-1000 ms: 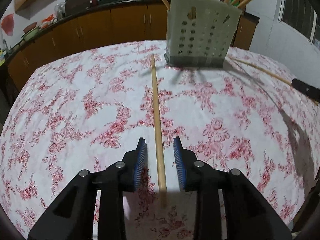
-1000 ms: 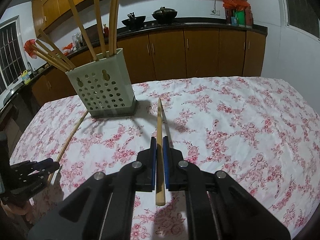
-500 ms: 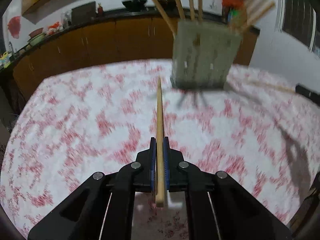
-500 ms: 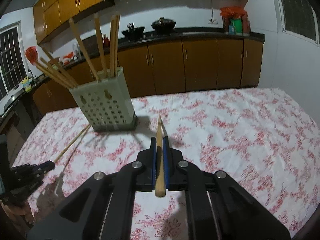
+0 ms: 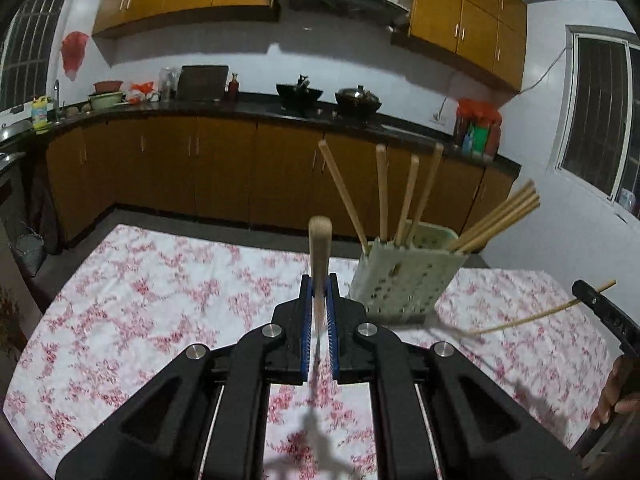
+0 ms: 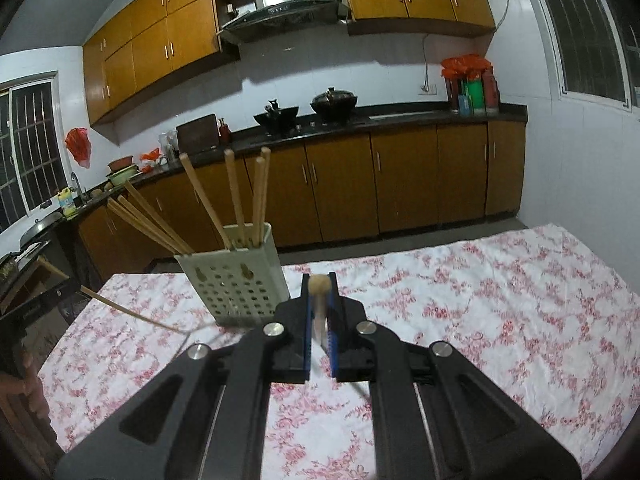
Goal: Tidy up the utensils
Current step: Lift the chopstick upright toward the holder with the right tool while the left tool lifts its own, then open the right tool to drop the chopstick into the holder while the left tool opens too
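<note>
Left tool [image 5: 320, 292]: its blue pads are clamped on a wooden chopstick [image 5: 320, 240]. The stick points up and forward, off the cloth, and its blurred end stands above the pads.
Counter [image 5: 140, 300]: it wears a white cloth with red flowers. Under the left tool there is only the tool's shadow on it.
Holder [image 5: 404, 280]: a pale perforated utensil box, standing upright on the counter, just right of the left tool in the left wrist view. Four chopsticks [image 5: 382, 192] rise from its back part, and a bundle of more sticks [image 5: 500, 216] leans out to the right.
Right tool [image 6: 319, 280]: its pads are pressed together on a second chopstick [image 6: 319, 286], whose round end faces the camera. The same tool shows at the right edge of the left wrist view, with this thin stick crossing the air above the cloth.
Holder from the right side: it stands just left of the right tool.
Hand [image 5: 616, 392]: fingers at the far right edge, on the right tool's grip.
</note>
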